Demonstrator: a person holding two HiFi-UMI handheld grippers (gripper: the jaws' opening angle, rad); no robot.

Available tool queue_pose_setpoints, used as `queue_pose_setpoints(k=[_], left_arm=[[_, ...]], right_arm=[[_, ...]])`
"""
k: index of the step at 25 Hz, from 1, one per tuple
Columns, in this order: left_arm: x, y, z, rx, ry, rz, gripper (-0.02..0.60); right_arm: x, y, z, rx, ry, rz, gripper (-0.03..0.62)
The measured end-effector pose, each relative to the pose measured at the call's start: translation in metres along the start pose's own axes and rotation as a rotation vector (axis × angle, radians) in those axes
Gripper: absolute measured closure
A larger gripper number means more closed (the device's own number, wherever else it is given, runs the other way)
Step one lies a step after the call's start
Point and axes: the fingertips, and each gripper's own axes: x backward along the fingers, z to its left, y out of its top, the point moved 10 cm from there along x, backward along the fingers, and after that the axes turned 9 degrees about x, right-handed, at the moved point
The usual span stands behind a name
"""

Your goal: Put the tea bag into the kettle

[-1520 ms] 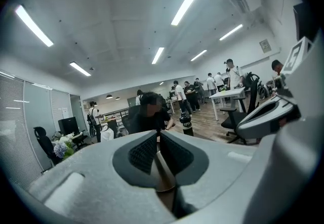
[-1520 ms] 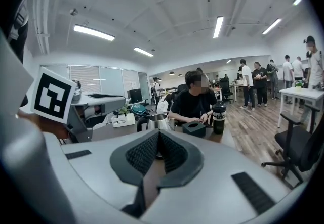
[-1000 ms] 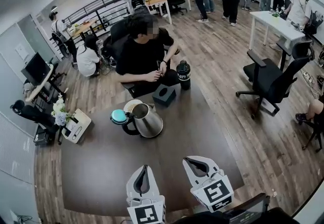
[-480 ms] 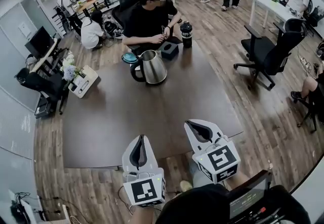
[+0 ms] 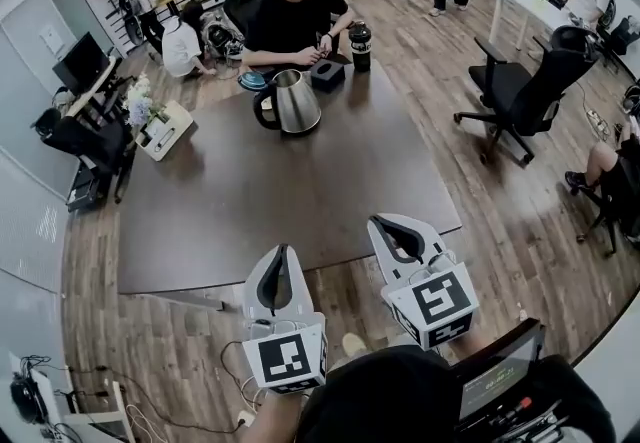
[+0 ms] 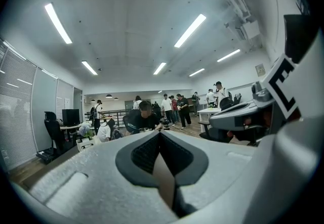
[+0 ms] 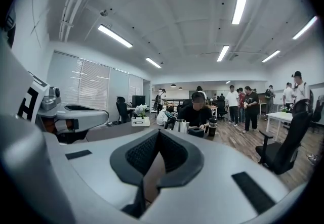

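Hovering at the near edge of the counter (image 5: 300, 201), left tool (image 5: 282, 251) and right tool (image 5: 375, 223) were both closed, empty, well apart from the kettle (image 5: 293, 103).

One kettle (image 5: 293, 101), one bottle (image 5: 360, 46), one table (image 5: 290, 201), two tongs (image 5: 281, 251) (image 5: 378, 223).

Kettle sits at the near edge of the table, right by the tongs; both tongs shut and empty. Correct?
No: the kettle stands at the far end of the table, in front of the seated person, well away from the tongs. The head view shows it. The left tongs and right tongs are shut and empty, as you said.
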Motion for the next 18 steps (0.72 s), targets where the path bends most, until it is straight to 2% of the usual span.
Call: queue_pose_setpoints(k=[9,18], left_arm=[[0.009,0.004,-0.052,0.007,-0.024,0.013,0.575],[0.014,0.005,-0.051,0.004,-0.005,0.013,0.575]], right_arm=[[0.033,-0.011,-0.017,0.003,0.027,0.001,0.592],[0.034,-0.011,-0.012,0.006,0.054,-0.002,0.592]])
